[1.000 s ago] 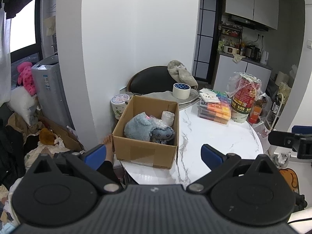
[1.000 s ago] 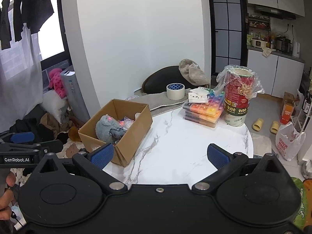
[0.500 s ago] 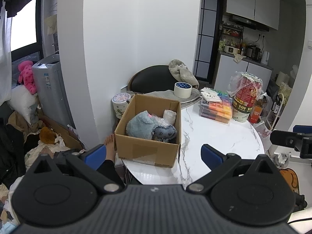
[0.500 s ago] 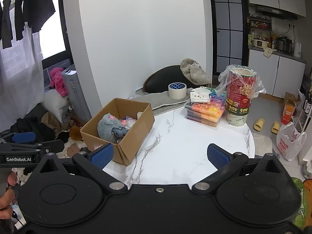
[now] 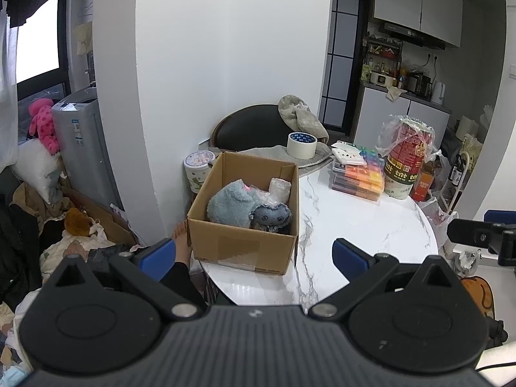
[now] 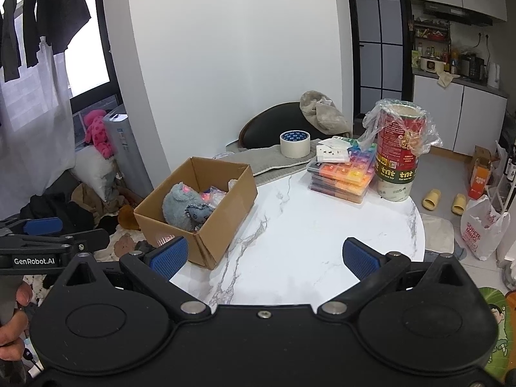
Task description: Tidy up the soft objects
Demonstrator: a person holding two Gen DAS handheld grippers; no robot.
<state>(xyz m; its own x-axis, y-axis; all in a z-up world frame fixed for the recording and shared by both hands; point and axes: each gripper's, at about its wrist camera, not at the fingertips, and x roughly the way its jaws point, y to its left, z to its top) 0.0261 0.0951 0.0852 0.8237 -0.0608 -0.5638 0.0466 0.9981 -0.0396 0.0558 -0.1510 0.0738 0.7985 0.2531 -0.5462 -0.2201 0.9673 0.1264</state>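
Marble table (image 6: 290, 242): "tnt" canister (image 6: 398, 151), "GenRobot.AI" left claw (image 6: 48, 242) spread.

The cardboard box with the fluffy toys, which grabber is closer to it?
Left. The left gripper sits right in front of the cardboard box, facing it. The right gripper is off to the box's right, over bare table.

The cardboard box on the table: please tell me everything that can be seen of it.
The cardboard box is plain brown and rectangular, open at the top, its flaps out of sight. It stands upright at the left edge of the white marble table, one corner slightly past the rim. A strip of clear tape crosses its near wall. Inside lie a fluffy grey-blue plush toy, a smaller denim-like grey toy and some clear plastic wrapping. Neither tool touches it.
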